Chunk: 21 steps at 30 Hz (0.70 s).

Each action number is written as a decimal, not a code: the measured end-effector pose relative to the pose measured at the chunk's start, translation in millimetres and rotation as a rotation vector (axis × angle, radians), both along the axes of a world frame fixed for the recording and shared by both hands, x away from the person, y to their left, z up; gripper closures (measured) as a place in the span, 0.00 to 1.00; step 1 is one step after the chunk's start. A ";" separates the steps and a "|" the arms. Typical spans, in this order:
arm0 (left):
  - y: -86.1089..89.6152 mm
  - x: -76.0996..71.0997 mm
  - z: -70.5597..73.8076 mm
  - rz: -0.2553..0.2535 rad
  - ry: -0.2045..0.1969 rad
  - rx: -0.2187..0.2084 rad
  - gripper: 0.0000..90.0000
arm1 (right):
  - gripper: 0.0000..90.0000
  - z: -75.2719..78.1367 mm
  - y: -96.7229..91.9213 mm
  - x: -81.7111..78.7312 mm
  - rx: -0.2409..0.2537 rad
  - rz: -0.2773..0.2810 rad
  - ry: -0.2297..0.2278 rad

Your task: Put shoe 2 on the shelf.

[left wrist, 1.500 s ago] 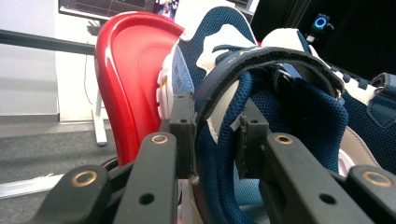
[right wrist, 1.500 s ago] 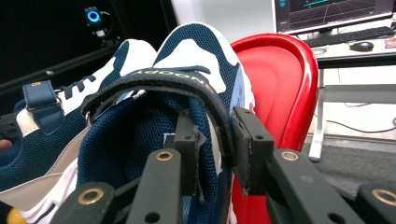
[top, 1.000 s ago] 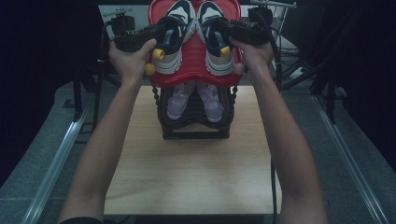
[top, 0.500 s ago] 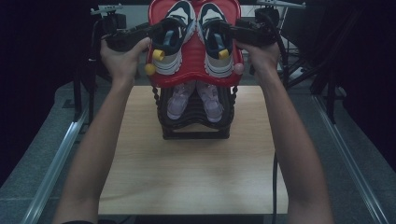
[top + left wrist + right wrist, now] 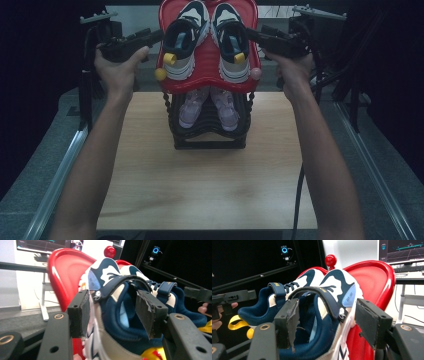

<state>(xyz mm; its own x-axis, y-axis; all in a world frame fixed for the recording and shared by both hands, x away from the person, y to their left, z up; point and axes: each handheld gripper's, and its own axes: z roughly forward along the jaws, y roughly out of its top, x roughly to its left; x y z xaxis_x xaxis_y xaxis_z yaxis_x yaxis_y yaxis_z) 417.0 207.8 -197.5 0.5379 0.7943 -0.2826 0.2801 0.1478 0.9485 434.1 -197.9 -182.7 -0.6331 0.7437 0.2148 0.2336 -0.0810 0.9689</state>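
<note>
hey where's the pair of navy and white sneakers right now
In the high view the navy and white sneakers sit side by side on the red top tray of the shoe rack, above the lilac pair, between the two claws.

My left tongs [image 5: 117, 315] and right tongs [image 5: 332, 322] are matt black plastic with brass-coloured screw heads; their pads look rough, with frayed grey facing. The left shoe [image 5: 117, 322] and right shoe [image 5: 329, 315] are navy woven mesh cloth with smooth white and pale blue panels and matt webbing straps. The red tray [image 5: 372, 282] under them is glossy moulded plastic. The counter [image 5: 210, 190] is pale wood grain with a smooth, low-sheen finish.
</note>
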 end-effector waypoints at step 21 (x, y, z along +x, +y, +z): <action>41.6 -30.5 -46.7 -0.027 0.012 -0.002 0.52 | 0.41 -52.8 -37.1 -29.1 0.051 0.007 0.016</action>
